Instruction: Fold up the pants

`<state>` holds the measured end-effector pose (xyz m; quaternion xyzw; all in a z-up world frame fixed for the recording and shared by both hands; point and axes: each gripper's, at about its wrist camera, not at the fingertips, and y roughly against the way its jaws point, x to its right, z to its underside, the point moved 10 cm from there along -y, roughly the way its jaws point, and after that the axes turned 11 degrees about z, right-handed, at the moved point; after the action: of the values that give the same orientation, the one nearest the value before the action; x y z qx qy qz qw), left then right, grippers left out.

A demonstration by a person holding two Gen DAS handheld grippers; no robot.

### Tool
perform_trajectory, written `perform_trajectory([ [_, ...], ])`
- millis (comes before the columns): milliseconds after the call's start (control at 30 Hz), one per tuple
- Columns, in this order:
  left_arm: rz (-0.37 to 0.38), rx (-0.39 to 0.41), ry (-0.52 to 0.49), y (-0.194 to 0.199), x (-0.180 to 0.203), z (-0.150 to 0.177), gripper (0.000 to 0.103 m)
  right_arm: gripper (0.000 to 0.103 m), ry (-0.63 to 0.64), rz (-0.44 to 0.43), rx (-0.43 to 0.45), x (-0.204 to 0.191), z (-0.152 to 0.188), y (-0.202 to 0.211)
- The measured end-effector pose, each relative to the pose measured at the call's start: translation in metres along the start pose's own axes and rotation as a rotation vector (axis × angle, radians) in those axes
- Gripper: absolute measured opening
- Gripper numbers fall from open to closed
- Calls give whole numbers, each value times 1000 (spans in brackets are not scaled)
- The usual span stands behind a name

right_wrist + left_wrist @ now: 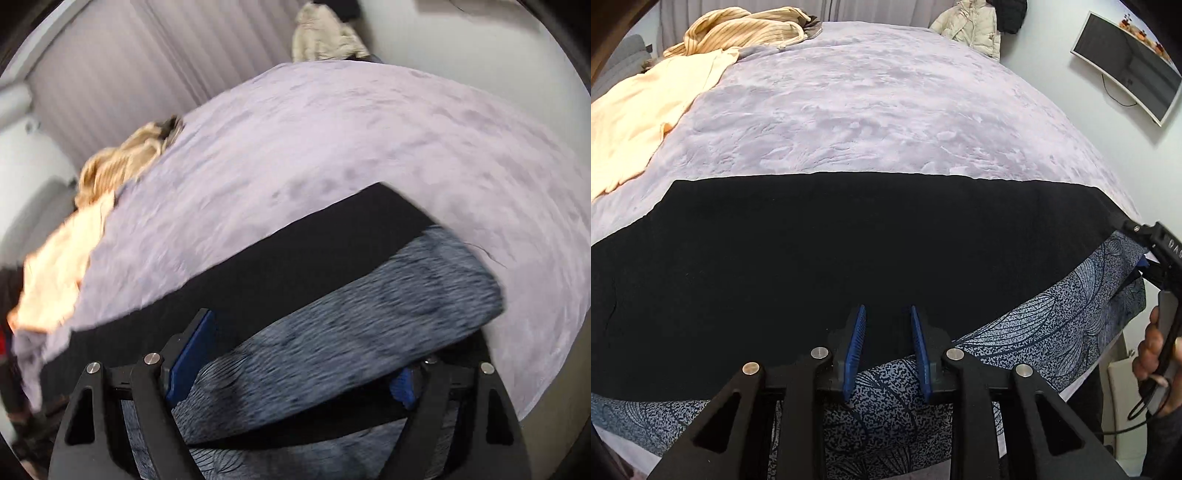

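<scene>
Judging the black pants (827, 258) soft, limp and light, we would pinch a hem corner; left gripper (888, 341) slightly parted, right gripper (291, 373) wide, both empty.

lilac blanket (868, 110), peach cloth (646, 110), wall screen (1126, 62), maybe jacket (975, 26).

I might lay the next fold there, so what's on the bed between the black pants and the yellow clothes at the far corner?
Nothing: in the left wrist view only bare lilac blanket lies between the black pants and the yellow clothes.
</scene>
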<state>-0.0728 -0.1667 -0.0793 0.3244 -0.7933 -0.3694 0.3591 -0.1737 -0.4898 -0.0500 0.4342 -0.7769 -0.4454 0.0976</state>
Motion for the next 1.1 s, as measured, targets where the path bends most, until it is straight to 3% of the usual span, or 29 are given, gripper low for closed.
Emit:
perform_trajectory([
  [67, -13, -3, 3, -2, 0, -1, 31, 85, -10, -30, -1, 7, -4, -6],
  [100, -2, -9, 6, -3, 2, -2, 39, 72, 33, -15, -3, 5, -6, -8],
  [133, 16, -19, 8, -3, 4, -4, 44, 36, 88, 16, 9, 2, -7, -8],
  [167, 14, -27, 13, 1, 4, -6, 46, 22, 155, 61, 19, -3, -8, -7],
  [233, -41, -2, 24, 18, -8, -16, 46, 14, 216, 88, 58, -8, -15, 6],
  [267, -71, 30, 36, 31, -19, -22, 49, 14, 220, 71, 87, -11, -20, 22],
  [300, -112, 60, 64, 47, -36, -27, 82, 14, 223, 59, 113, -15, -26, 36],
  [367, -267, 146, 155, 82, -86, -31, 103, 14, 229, 47, 154, -18, -33, 62],
  [433, -387, 185, 194, 103, -119, -26, 103, 14, 250, 57, 178, -22, -32, 80],
  [533, -475, 130, 186, 102, -133, -17, 103, 14, 298, 95, 194, -28, -23, 91],
  [667, -449, 87, -7, 65, -74, -18, 103, 14, 316, 141, 188, -28, -16, 86],
  [767, -547, 11, -124, 39, -56, -17, 103, 14, 280, 145, 170, -18, -18, 84],
  [833, -585, -15, -109, 37, -69, -12, 103, 14, 278, 157, 162, -14, -16, 86],
  [967, -647, -9, 11, 76, -116, 10, 103, 14, 297, 232, 172, -12, -12, 102],
  [1033, -726, -27, 62, 98, -150, 29, 103, 14, 298, 238, 211, -17, -15, 123],
  [1100, -750, -41, 135, 113, -184, 49, 103, 14, 346, 284, 271, -25, -17, 141],
])
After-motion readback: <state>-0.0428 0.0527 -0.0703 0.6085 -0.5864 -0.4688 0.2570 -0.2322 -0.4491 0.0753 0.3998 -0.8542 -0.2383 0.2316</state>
